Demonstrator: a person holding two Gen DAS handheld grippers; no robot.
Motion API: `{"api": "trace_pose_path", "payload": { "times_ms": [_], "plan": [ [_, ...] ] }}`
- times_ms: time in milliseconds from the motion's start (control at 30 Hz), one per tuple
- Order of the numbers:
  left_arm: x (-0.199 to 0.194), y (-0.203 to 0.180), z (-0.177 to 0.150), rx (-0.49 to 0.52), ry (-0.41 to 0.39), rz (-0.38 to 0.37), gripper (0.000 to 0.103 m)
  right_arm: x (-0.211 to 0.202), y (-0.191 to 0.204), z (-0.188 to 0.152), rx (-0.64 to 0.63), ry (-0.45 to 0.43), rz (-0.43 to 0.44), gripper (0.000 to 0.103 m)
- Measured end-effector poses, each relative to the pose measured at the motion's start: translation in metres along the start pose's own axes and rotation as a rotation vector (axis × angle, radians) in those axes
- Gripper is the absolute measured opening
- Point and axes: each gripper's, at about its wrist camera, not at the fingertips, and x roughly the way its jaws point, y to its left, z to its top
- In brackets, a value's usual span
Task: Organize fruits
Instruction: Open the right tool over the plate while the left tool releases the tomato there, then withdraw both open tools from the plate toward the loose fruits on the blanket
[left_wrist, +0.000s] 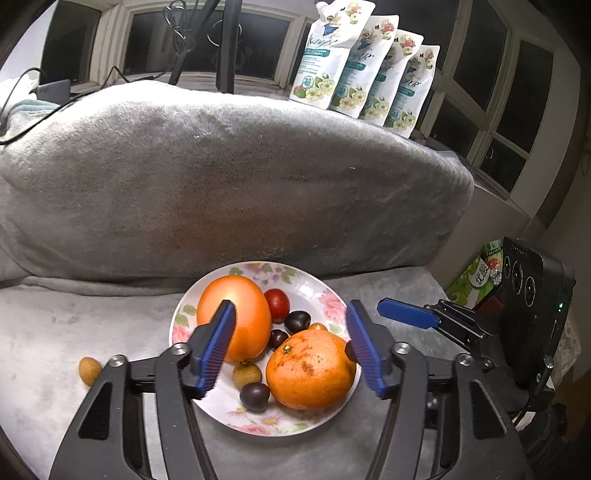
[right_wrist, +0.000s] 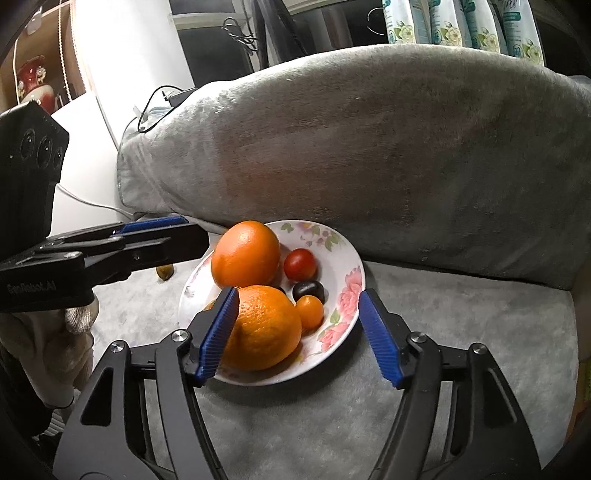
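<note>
A white floral plate (left_wrist: 325, 295) (right_wrist: 347, 266) sits on the grey blanket. It holds two oranges, a far one (left_wrist: 240, 314) (right_wrist: 245, 253) and a near one (left_wrist: 310, 369) (right_wrist: 262, 328), a red cherry tomato (left_wrist: 277, 304) (right_wrist: 300, 264), dark purple fruits (left_wrist: 297, 321) (right_wrist: 309, 290), a small orange tomato (right_wrist: 309, 312) and a brown longan (left_wrist: 246, 373). Another longan (left_wrist: 89, 370) (right_wrist: 165, 272) lies on the blanket left of the plate. My left gripper (left_wrist: 290, 350) is open above the plate, empty. My right gripper (right_wrist: 297, 339) is open over the plate's near side, empty.
A large grey cushion (left_wrist: 221, 177) (right_wrist: 369, 147) rises right behind the plate. Several white refill pouches (left_wrist: 369, 66) stand on the window ledge behind it. Cables (left_wrist: 33, 110) lie at the far left. A green box (left_wrist: 476, 273) sits at the right.
</note>
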Motion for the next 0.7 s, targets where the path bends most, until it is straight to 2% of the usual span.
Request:
{"api": "trace_pose_path", "payload": {
  "times_ms": [100, 200, 367, 700],
  "plan": [
    [-0.004, -0.001, 0.001, -0.002, -0.011, 0.005, 0.074, -0.002, 0.003, 0.0, -0.011, -0.006, -0.003, 0.087],
    [-0.006, -0.002, 0.0, -0.002, -0.007, 0.018, 0.08, -0.004, 0.006, 0.0, -0.019, -0.008, -0.006, 0.089],
    [-0.01, -0.002, -0.001, -0.002, -0.004, 0.044, 0.08, -0.005, 0.012, 0.002, -0.033, 0.002, -0.028, 0.09],
    [-0.027, 0.001, -0.004, -0.004, -0.022, 0.05, 0.08, -0.015, 0.019, 0.001, -0.035, -0.009, -0.052, 0.09]
  ]
}}
